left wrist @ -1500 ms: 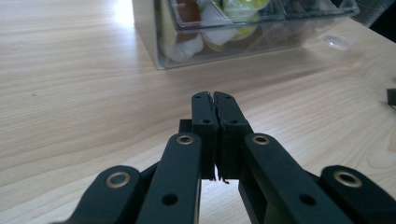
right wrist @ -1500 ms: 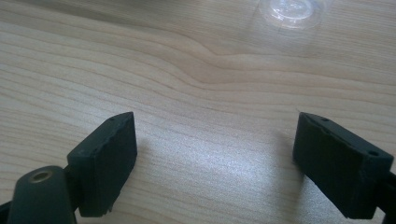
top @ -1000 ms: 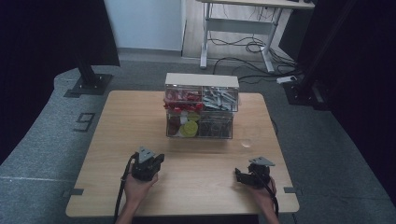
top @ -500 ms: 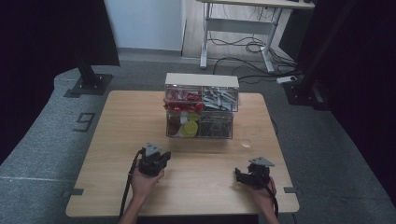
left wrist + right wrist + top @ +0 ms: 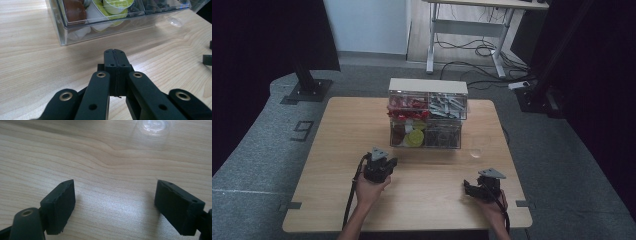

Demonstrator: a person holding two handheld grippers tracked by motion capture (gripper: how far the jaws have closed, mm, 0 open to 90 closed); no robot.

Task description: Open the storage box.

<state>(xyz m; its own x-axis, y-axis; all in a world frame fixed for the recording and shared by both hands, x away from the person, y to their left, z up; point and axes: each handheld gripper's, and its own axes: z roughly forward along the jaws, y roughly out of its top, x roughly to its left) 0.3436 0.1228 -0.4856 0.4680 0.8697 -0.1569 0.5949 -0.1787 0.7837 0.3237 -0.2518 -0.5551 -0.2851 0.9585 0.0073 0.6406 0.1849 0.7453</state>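
Showing a light wooden counter (image 5: 337, 150) from above, with a clear compartmented organiser box (image 5: 427, 120) standing at the middle of its far half and a small clear plastic cup (image 5: 476, 150) just off the box's near right corner. The left hand-held gripper (image 5: 384, 162) sits in front of the box's left part, near it but apart; its jaws are pressed fully together with nothing between them, and the left gripper view looks along them at the box's lower left compartment, where a green-lidded pod (image 5: 117, 5) and a brown pod (image 5: 75, 10) lie behind the clear wall. The right hand-held gripper (image 5: 469, 190) rests near the counter's near right corner, well apart from the box; its jaws stand wide and hold nothing, with bare wood between them and the cup ahead. Open wood lies left of the box, between the two grippers, and along the near edge. Grey carpet (image 5: 262, 135) surrounds the counter; a black stand base (image 5: 307, 90) sits at far left, and a desk frame (image 5: 467, 35) with loose cables stands behind.
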